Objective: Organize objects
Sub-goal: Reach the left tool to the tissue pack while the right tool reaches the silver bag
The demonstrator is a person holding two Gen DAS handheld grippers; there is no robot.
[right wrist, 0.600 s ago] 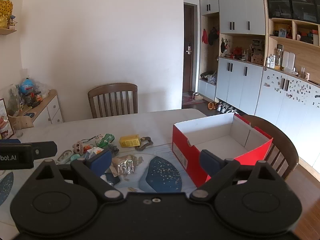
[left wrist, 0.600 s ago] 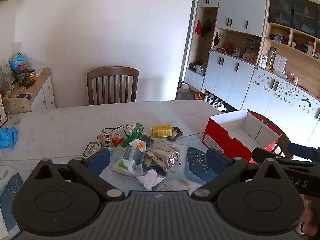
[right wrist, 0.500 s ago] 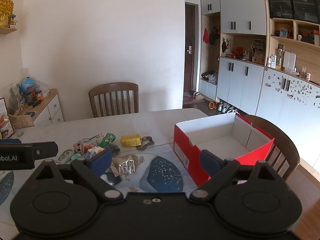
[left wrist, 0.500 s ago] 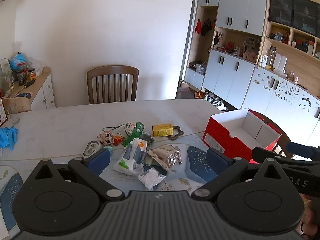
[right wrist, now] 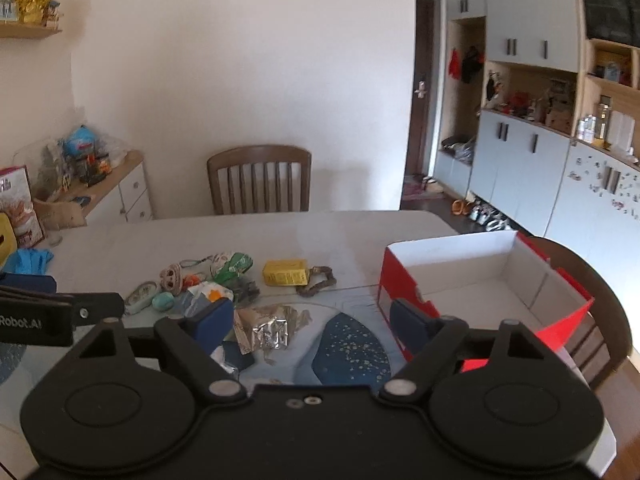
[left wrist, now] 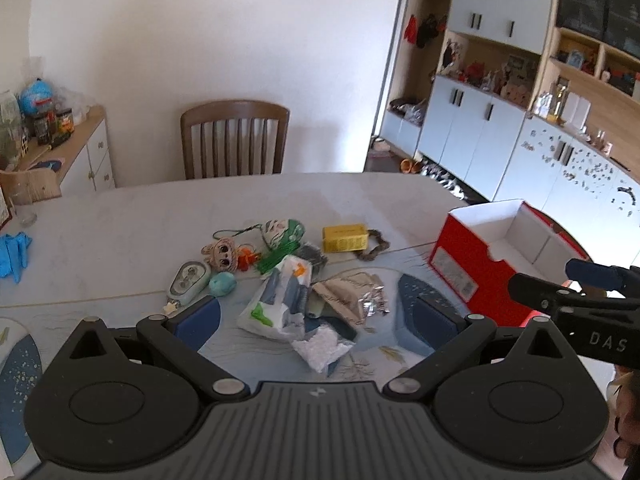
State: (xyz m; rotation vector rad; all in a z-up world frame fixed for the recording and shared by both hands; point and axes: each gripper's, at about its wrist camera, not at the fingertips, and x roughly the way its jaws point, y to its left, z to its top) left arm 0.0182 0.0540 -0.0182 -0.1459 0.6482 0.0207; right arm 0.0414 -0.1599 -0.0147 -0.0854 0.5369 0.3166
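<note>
Left gripper [left wrist: 316,316]: held low over near table edge, pointing across the table; blue pads spread wide, nothing between them – pile of clutter shows in the gap.
Blue gloves [left wrist: 14,252]: far left on the table [left wrist: 120,220], well apart from the pile.
Mint case [left wrist: 188,280]: left end of the pile, flat, teal ball [left wrist: 222,283] just beside it.
Big-eyed plush toy [left wrist: 219,254]: behind the case, orange bit touching its right side.
White pouch [left wrist: 276,300]: crumpled, blue and green print, lying on the placemat [left wrist: 408,288]; small clear bag [left wrist: 322,346] at its near end.
Foil wrapper [left wrist: 352,294]: silver-tan, crinkled, just right of the pouch.
Yellow box [left wrist: 345,238]: on its side behind the foil, brown braided loop [left wrist: 374,246] touching its right end.
Right gripper [right wrist: 312,324]: level, beside the left one, jaws wide, holding nothing; right pad in front of the box's red wall.
Red shoebox [right wrist: 480,280]: right side of the table, open top, white inside – looks empty, well apart from the pile.
Chair [right wrist: 259,178]: far side, tucked in.
</note>
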